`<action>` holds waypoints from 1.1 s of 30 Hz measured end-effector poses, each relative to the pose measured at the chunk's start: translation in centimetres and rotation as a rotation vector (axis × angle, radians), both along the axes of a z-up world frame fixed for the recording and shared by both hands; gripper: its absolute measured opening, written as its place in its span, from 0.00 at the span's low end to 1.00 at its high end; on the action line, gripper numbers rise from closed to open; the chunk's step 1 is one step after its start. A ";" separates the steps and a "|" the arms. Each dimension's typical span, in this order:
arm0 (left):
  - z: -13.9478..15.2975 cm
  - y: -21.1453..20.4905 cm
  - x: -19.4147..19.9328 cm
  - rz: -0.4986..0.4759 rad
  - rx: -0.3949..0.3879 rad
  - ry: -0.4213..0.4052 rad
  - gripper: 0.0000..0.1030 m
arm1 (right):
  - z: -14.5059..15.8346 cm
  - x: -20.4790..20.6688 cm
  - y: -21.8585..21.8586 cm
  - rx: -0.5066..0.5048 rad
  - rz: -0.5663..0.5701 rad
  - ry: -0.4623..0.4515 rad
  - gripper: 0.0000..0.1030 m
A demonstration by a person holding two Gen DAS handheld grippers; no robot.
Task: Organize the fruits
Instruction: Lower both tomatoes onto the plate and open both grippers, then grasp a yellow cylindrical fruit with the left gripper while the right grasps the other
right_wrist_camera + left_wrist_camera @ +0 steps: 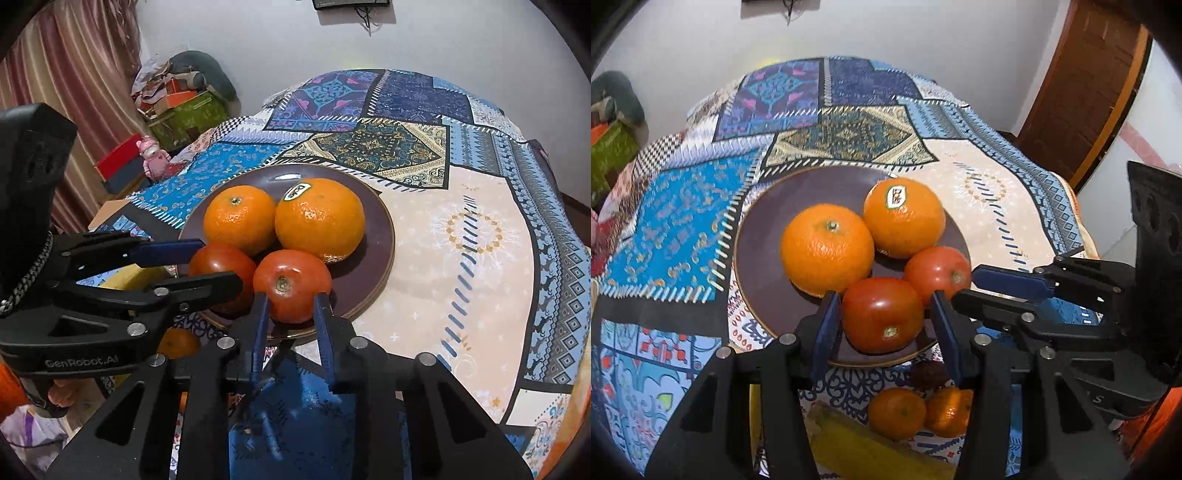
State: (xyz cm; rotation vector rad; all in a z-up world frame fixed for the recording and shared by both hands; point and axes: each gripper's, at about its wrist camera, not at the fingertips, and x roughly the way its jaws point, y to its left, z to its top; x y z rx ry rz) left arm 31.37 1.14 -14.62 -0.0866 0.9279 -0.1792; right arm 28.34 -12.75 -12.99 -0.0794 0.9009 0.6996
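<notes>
Dark plate (pixel 757 243) sits on the surface, which is covered w/ a patchwork cloth (pixel 665 221). On the plate: two oranges at the back, two tomatoes at the front, all four bunched together and touching. One orange (pixel 827 249) shows its stem, the other orange (pixel 904 217) has a sticker on top.

Left hand-held gripper (pixel 882 323) is spread apart, blue pads either side of the near tomato (pixel 882 314). Left pad (pixel 823 328) is just beside the skin, right pad stands off w/ a gap showing. Not clamped; the tomato rests on the plate near its front rim.

Right hand-held gripper (pixel 291 315) is at the second tomato (pixel 291 284), a pad (pixel 260 332) on each side, very close to the skin. Whether the pads touch or squeeze it can't be told; that tomato also sits on the plate by the rim. In the right wrist view the left gripper comes in from the left, one finger crossing in front of its tomato (pixel 221 262).

Off the plate, on the cloth below the left gripper: two small oranges (pixel 897 411) side by side, and a yellow item, partly hidden, can't ID.
</notes>
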 end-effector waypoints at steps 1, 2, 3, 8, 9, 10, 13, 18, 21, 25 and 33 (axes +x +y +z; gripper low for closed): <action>0.2 0.0 -0.1 0.000 -0.001 -0.002 0.48 | 0.0 0.0 -0.1 0.000 -0.001 0.000 0.22; 0.4 0.2 -0.3 0.003 -0.002 -0.008 0.48 | 0.2 -0.1 -0.1 0.000 -0.004 0.000 0.22; 0.6 0.3 -0.5 0.004 -0.001 -0.011 0.49 | 0.3 -0.3 -0.1 -0.001 -0.009 -0.001 0.22; 1.6 1.4 -2.5 0.027 0.010 -0.037 0.49 | 1.5 -1.3 -0.5 -0.005 -0.026 -0.020 0.23; 1.9 1.6 -2.9 0.032 0.017 -0.041 0.49 | 1.8 -1.6 -0.6 -0.007 -0.031 -0.027 0.24; 2.0 1.7 -3.3 0.037 0.023 -0.046 0.49 | 2.0 -1.9 -0.7 -0.009 -0.033 -0.033 0.27; 2.6 2.7 -4.9 0.056 0.034 -0.056 0.50 | 2.6 -3.2 -1.0 -0.024 -0.042 -0.063 0.33; 3.2 5.1 -7.8 0.096 0.047 -0.068 0.52 | 3.1 -5.5 -1.6 -0.015 -0.054 -0.073 0.38; 2.7 6.6 -9.4 0.130 0.061 -0.065 0.53 | 2.8 -6.6 -1.1 -0.015 -0.045 -0.072 0.38; 1.5 8.2 -11.1 0.168 0.073 -0.046 0.53 | 2.0 -7.6 0.3 0.011 -0.019 -0.051 0.38; -0.1 9.8 -12.0 0.181 0.066 -0.034 0.48 | 0.6 -8.8 3.9 0.025 0.028 -0.022 0.38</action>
